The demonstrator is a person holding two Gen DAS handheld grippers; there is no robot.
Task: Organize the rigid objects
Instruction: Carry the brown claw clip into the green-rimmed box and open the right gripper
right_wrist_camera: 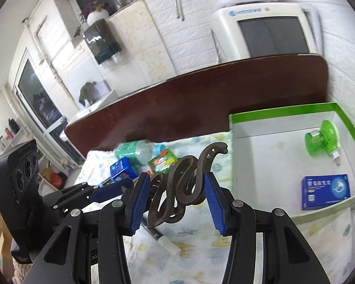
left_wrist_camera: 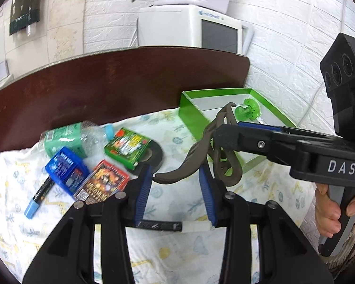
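On the patterned cloth point(left_wrist_camera: 177, 248), one clear bottle point(left_wrist_camera: 68, 139), three small boxes and one black tape roll point(left_wrist_camera: 156, 156) are seen lying close together: a blue box point(left_wrist_camera: 66, 170), a green box point(left_wrist_camera: 126, 146) and a red box point(left_wrist_camera: 101, 182). Two pens are counted, a marker point(left_wrist_camera: 39, 198) with a blue cap beside the blue box and a black-and-white pen point(left_wrist_camera: 158, 225) lying crosswise under the left tool point(left_wrist_camera: 175, 168). One green tray point(left_wrist_camera: 189, 116) with a white floor is set at the right end of the cloth; inside it one green plug-in device point(right_wrist_camera: 324, 137) and one blue carton point(right_wrist_camera: 325, 191) are seen, well apart from each other.

One brown hair clip point(right_wrist_camera: 182, 184) is held off the cloth by the right tool point(right_wrist_camera: 176, 177), whose blue pads are pressed against its two sides, spread about as wide as the clip itself. The right tool's handle is gripped by a hand point(left_wrist_camera: 331, 210). The left tool is spread wide, and nothing is clamped by it; the curved tip of the clip is seen between its pads, with no clear contact. The clip is thus placed between the pile of things and the tray, just in front of the tray's near corner.
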